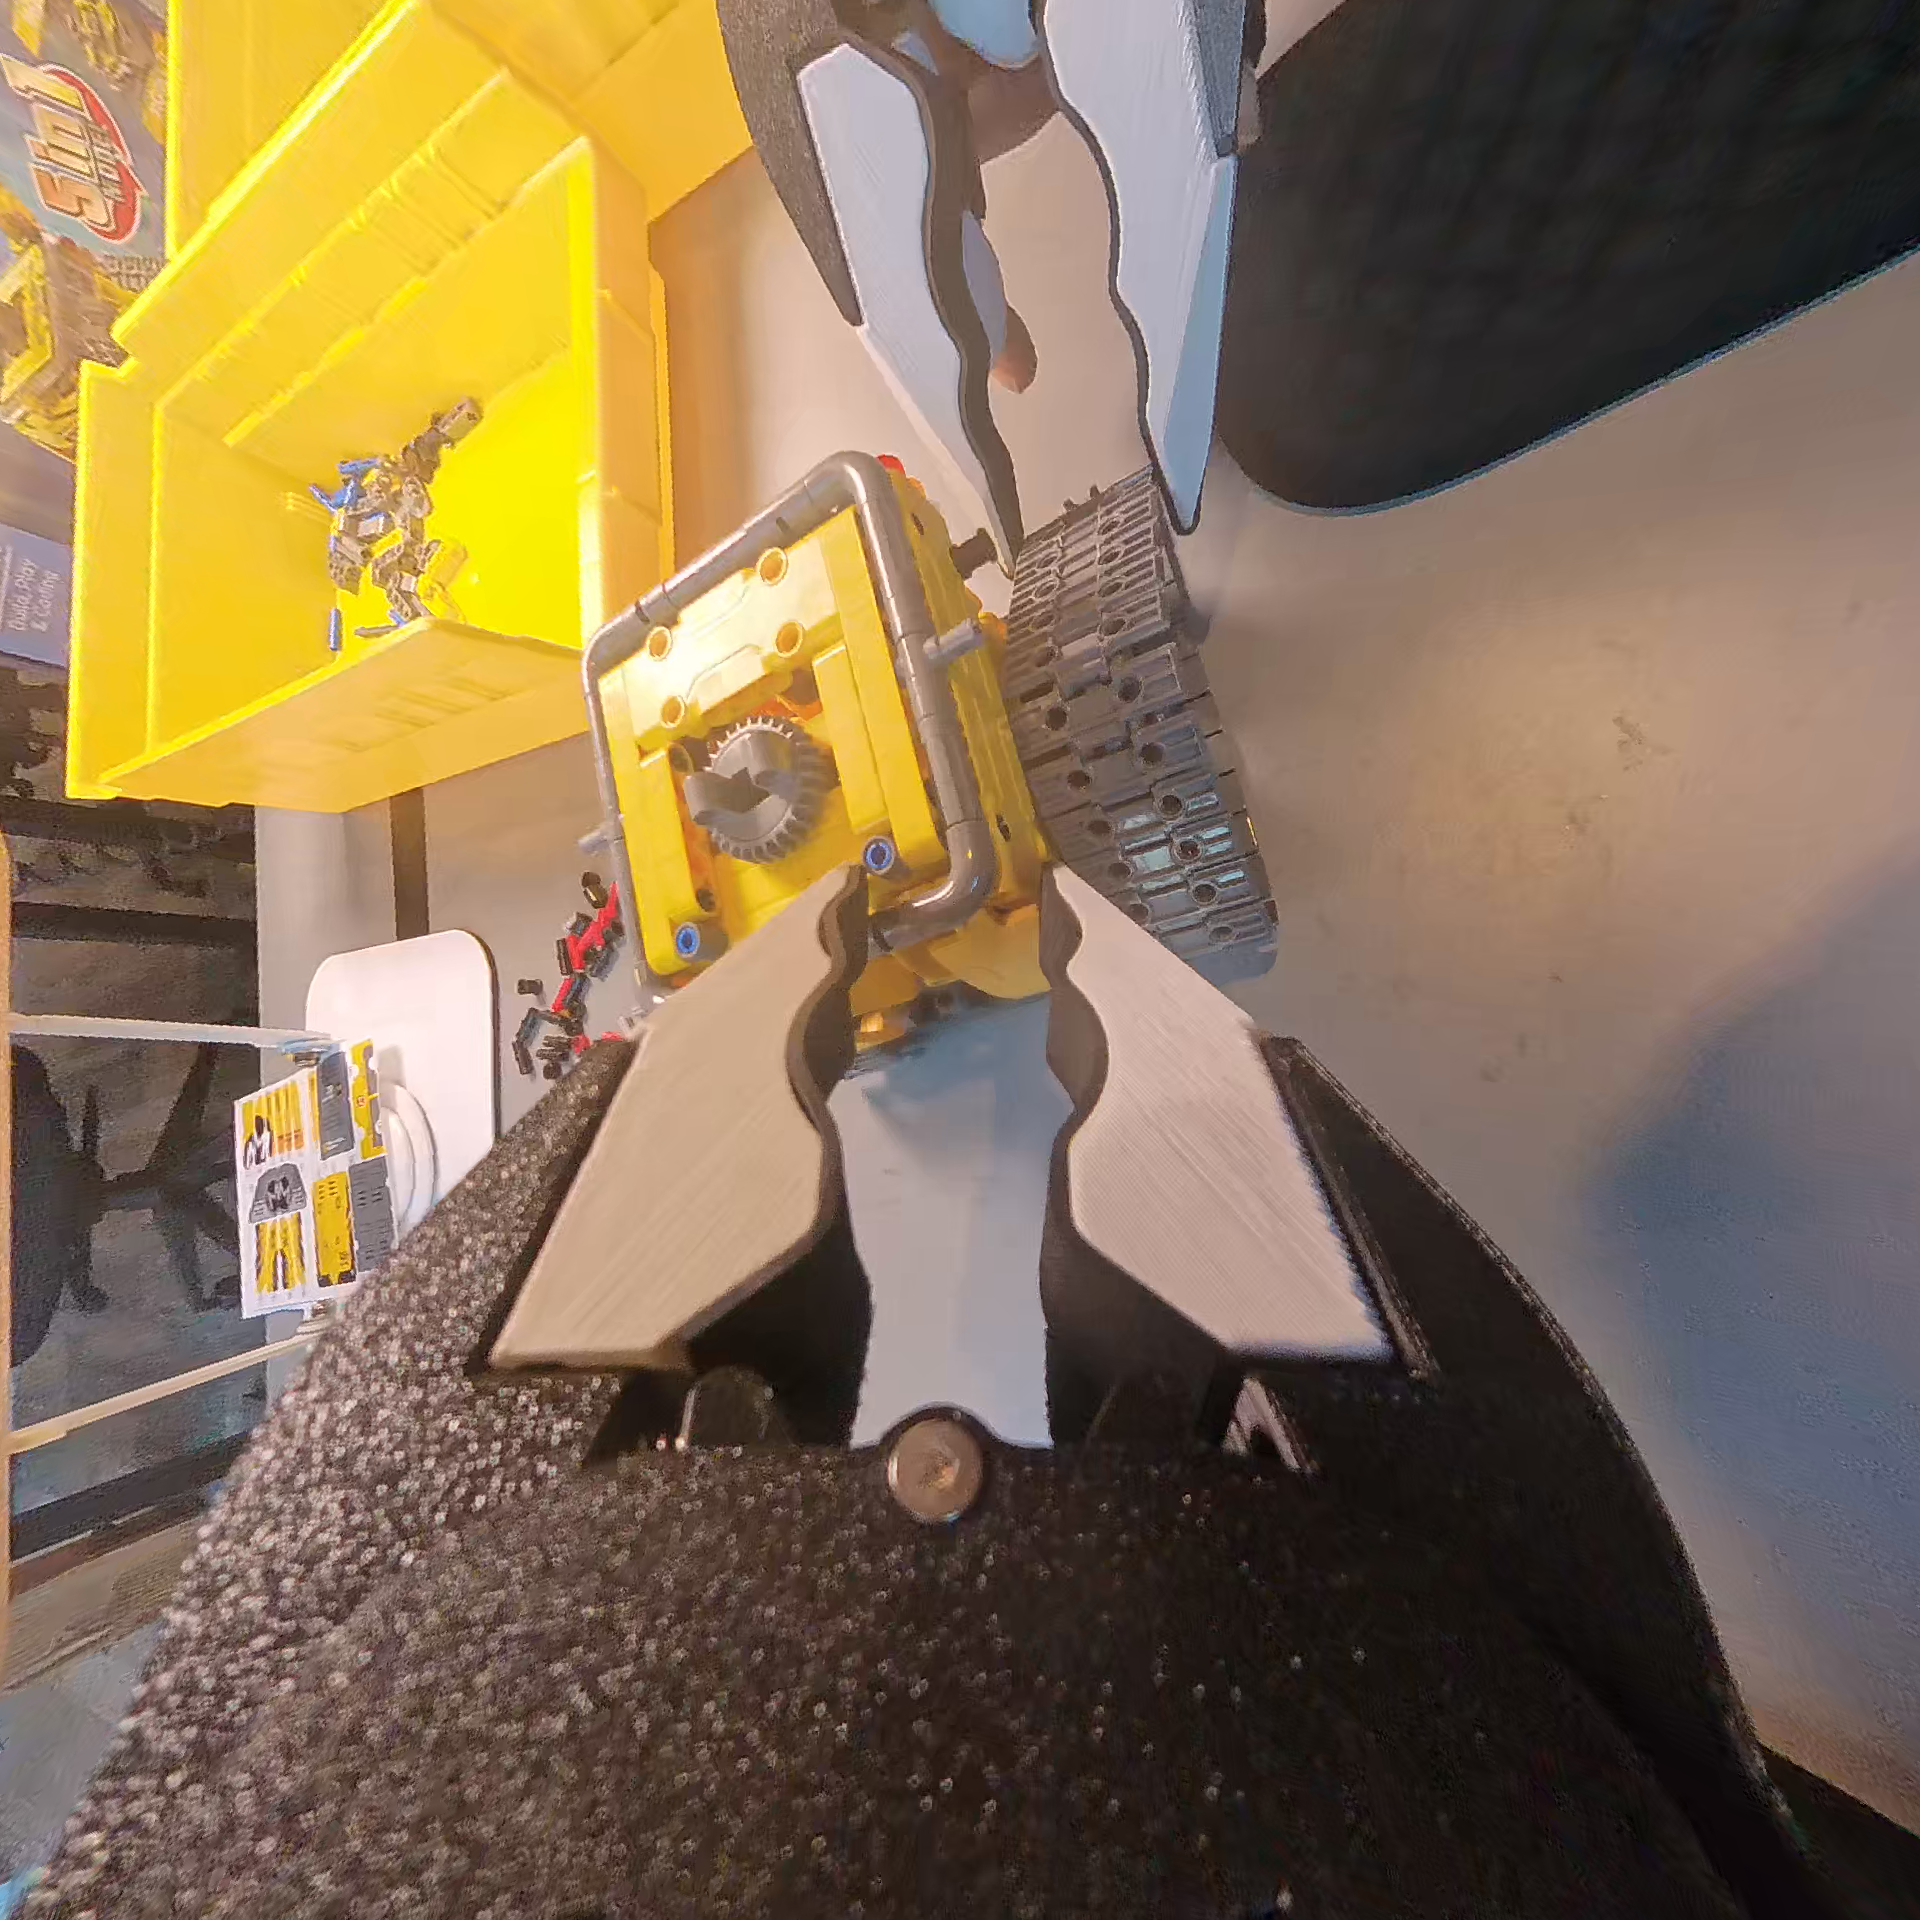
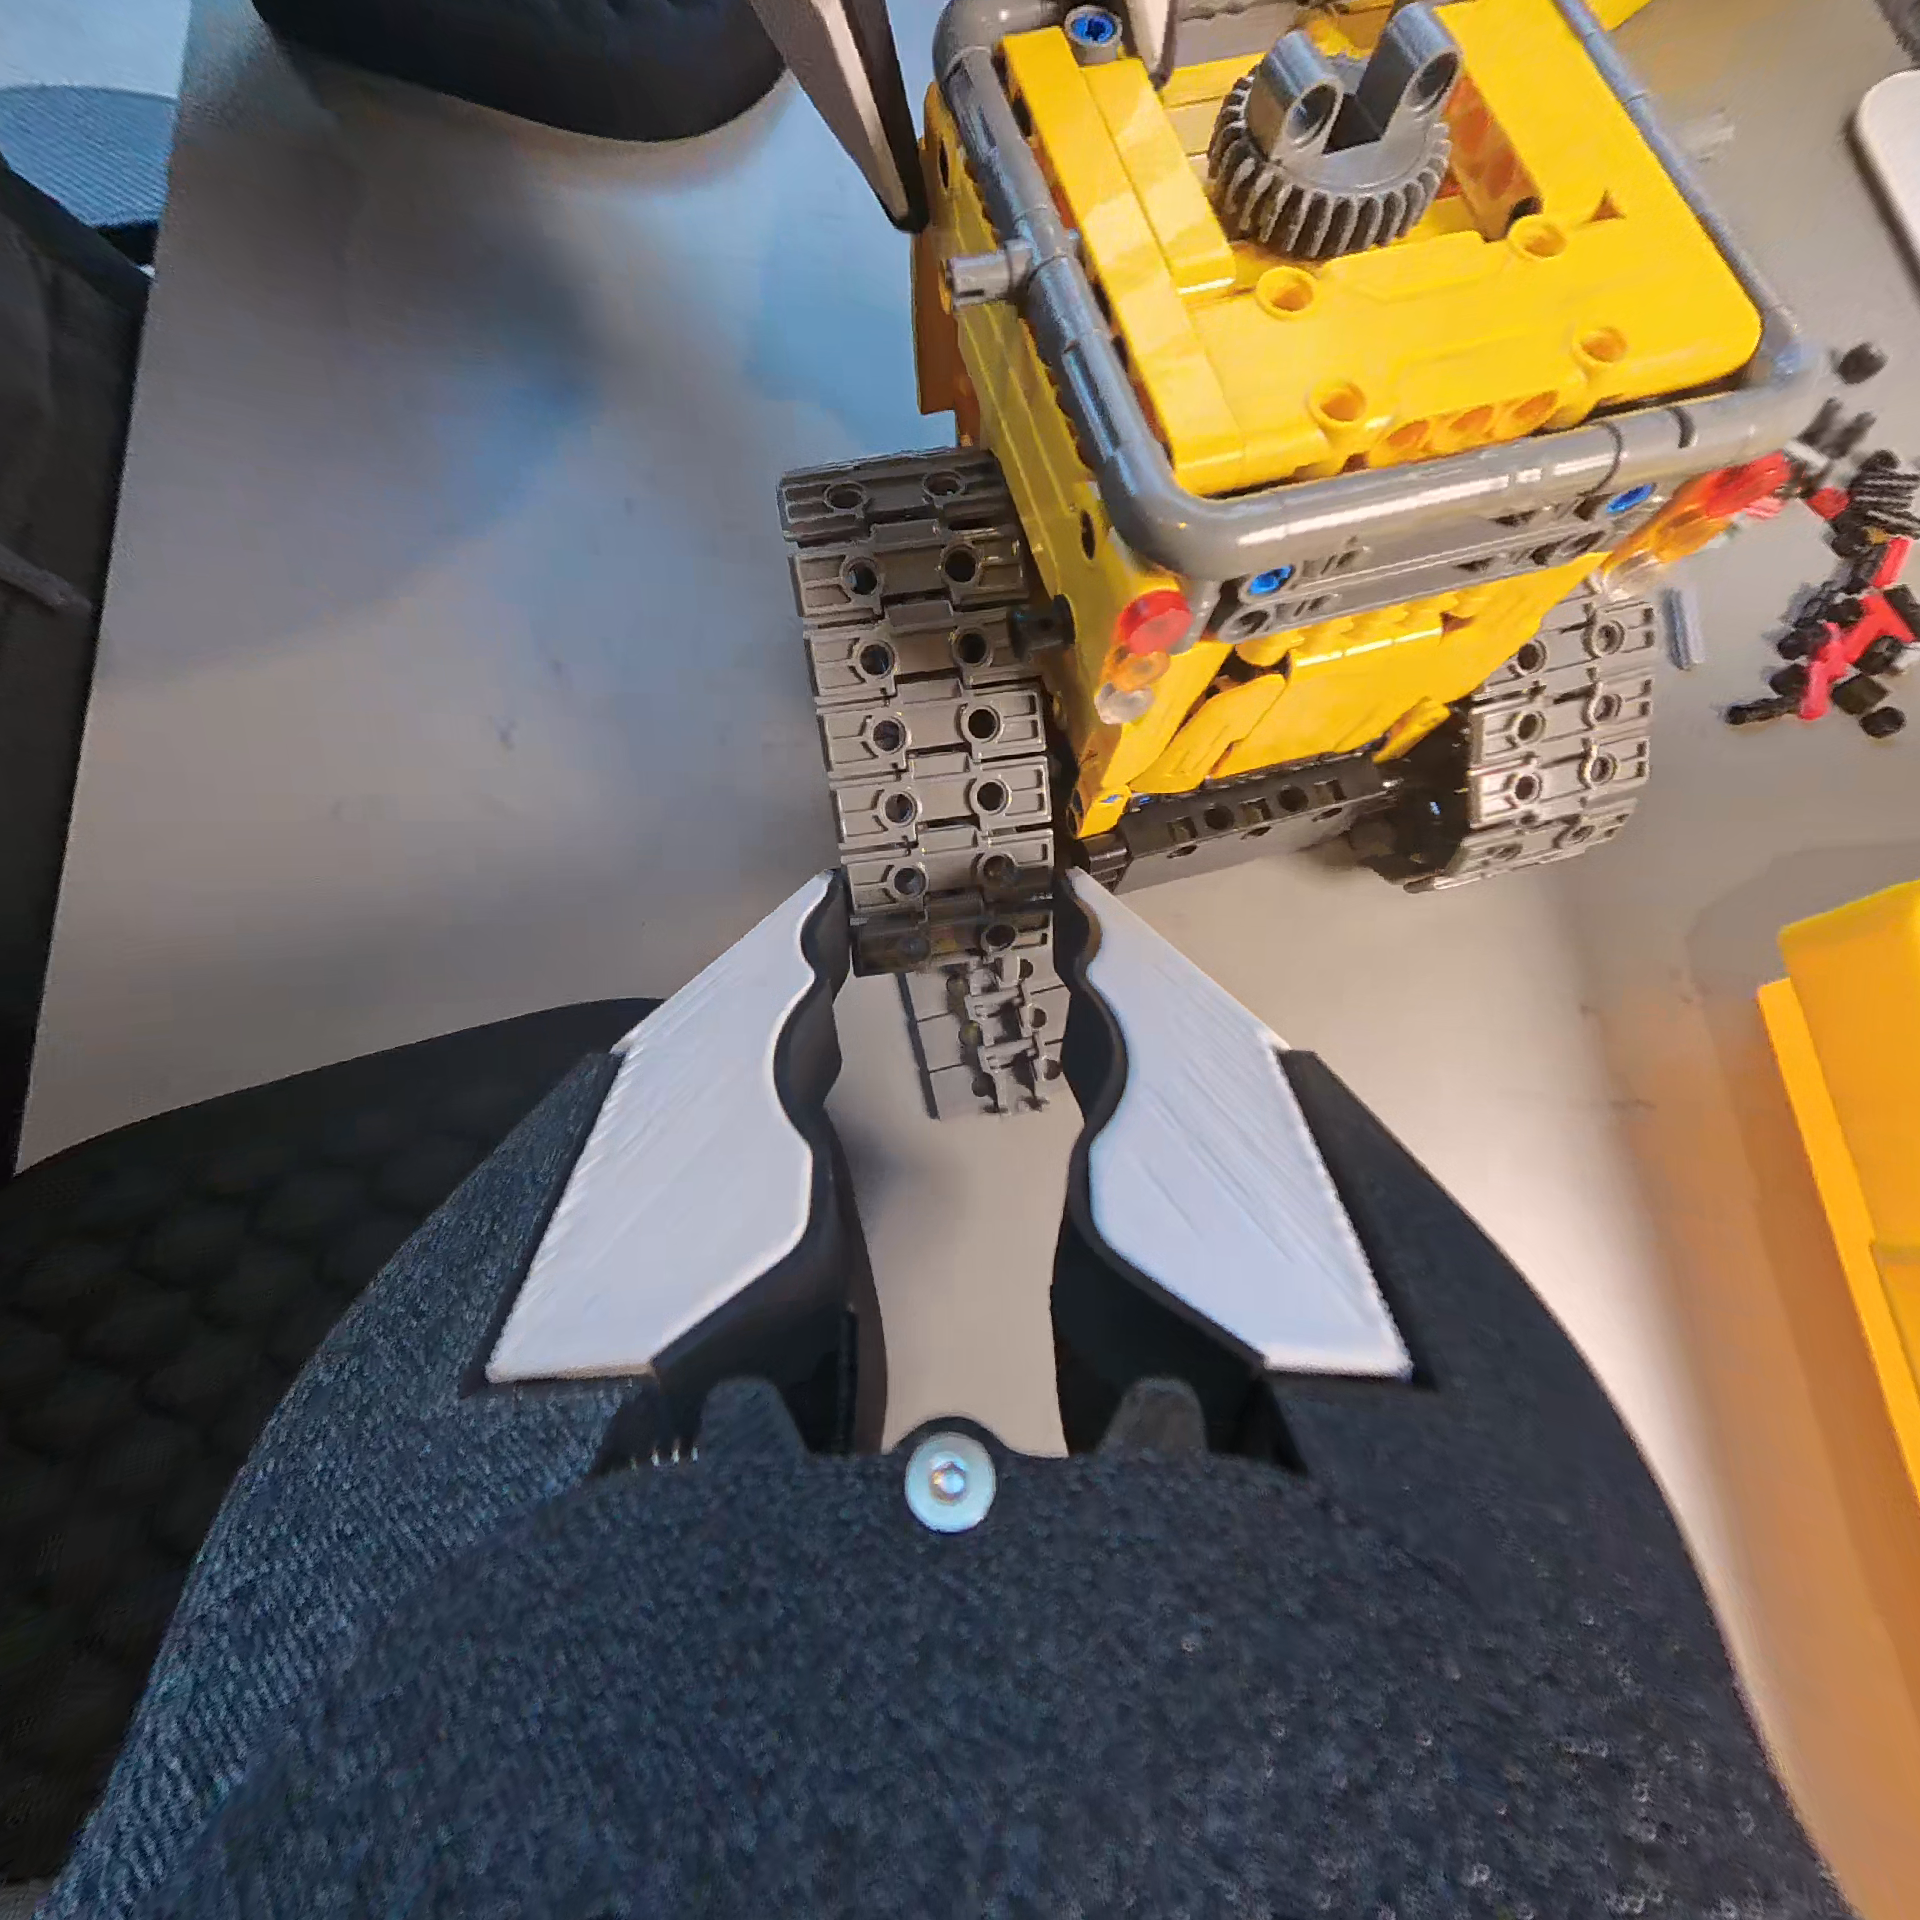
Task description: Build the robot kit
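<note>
Left tool [image 1: 951,914] first: fingers clamped on the near corner of the yellow brick-built vehicle [image 1: 790,717], right at its grey pipe frame, model standing on the grey worktop [image 1: 1507,790]. Over to the right tool [image 2: 951,904]: it grips the grey track [image 2: 925,707] on the model's side, one finger on each edge. Only the left view catches the yellow bin [image 1: 343,436] with small parts inside and a sticker sheet [image 1: 312,1174]. The right view alone shows the second track [image 2: 1558,727] and loose red-black pieces [image 2: 1839,644] beyond.
</note>
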A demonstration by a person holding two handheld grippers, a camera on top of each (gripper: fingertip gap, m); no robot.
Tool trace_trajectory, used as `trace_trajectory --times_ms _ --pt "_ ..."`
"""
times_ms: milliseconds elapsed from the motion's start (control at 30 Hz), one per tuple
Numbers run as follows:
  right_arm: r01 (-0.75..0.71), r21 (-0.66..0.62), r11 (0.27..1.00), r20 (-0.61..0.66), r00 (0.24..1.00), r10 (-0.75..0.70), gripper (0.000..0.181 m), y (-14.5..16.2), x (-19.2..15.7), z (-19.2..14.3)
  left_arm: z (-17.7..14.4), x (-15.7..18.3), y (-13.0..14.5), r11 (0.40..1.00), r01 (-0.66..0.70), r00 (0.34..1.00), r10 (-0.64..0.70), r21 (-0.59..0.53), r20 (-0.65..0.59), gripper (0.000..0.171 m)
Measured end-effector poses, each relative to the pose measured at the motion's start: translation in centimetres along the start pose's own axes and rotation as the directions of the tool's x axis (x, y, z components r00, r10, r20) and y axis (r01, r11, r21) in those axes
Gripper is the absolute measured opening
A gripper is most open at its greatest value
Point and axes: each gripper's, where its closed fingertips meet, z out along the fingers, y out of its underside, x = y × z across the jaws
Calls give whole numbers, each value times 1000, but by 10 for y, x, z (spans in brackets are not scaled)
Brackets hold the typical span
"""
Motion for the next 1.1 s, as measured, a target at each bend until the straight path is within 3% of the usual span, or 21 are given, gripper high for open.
trace_trajectory --times_ms 400,667,900,1100 --pt "44 27 999 7 999 -45 39 -12 1 -7 -13 7 4 999 4 994 -8 -35 -113 27" --pt "45 36 998 8 999 -45 39 -14 1 -8 -21 9 3 997 -56 993 50 -55 -109 15" --pt "63 6 998 -1 998 -63 39 -7 0 4 -31 8 3 999 -8 992 13 36 -125 23" --pt "72 -17 997 6 997 -72 39 -6 0 5 -24 -7 17 990 -143 982 141 -8 -123 23"
